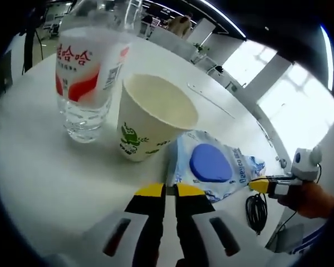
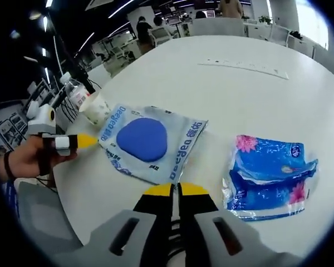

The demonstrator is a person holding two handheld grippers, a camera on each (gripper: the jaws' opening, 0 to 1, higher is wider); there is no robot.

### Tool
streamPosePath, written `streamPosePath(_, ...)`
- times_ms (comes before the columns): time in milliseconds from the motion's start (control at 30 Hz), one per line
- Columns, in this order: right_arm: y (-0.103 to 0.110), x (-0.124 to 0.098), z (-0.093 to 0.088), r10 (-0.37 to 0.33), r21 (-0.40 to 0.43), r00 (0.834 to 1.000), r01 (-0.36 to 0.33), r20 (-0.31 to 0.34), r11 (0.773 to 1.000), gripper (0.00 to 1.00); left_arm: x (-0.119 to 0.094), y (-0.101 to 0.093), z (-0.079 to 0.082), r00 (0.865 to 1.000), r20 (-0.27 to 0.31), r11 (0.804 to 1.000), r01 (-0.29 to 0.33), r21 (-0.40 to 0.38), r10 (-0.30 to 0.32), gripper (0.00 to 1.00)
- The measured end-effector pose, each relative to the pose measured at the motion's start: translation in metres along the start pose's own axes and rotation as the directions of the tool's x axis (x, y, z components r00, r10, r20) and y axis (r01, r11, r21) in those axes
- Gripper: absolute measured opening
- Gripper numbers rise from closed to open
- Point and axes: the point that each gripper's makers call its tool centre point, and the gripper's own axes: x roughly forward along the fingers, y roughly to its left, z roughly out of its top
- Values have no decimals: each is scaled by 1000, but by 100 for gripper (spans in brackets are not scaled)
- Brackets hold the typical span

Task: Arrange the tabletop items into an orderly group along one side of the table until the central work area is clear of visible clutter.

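Through the left gripper view I see, at far left, a clear plastic water bottle with a red and white label [image 1: 88, 78] standing upright on the round white worktop [image 1: 50, 172]. Just to its right, nearly touching it, stands a cream paper cup with a green frog print [image 1: 150, 118], open and empty. Right of the cup lies a flat pale blue wipes packet with a round dark blue patch [image 1: 214, 164], its corner near the cup's base. My left gripper [image 1: 170, 192] hovers low in front of the cup and packet, its yellow-tipped fingers drawn narrow with only a slit between them, holding nothing. At far right my right gripper [image 1: 260, 184] points its yellow tip at the packet's edge.

In the right gripper view, the same packet [image 2: 147, 142] lies centre, and to its right, well apart, rests a crumpled bright blue plastic tissue pack with pink flowers [image 2: 270, 178]. The right gripper's fingers [image 2: 183, 191] are likewise nearly together and empty.
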Motion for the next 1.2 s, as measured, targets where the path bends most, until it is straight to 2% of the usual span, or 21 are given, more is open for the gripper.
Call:
streamPosePath(467,-4,-2,4,-17,-11,1000,17,16,1000,1,-1,-3,5,1000,7,1000,12,-1,-12,6)
streamPosePath(700,0,-5,2,-12,-20,1000,12,22,1000,5,-6,-6,5,999,8,999,34,15,-35,12)
streamPosePath(967,-2,-16,-3,-16,-32,999,17,38,999,6,-19,-8,5,999,16,998,44,53,-45,15)
streamPosePath(1100,-3,-22,-7,-18,-34,999,20,49,999,6,-26,-11,1,999,6,991,49,126,-50,17)
streamPosePath(1200,-3,-27,-10,-22,-37,998,24,53,999,6,-31,-13,-2,999,4,988,53,143,-54,18)
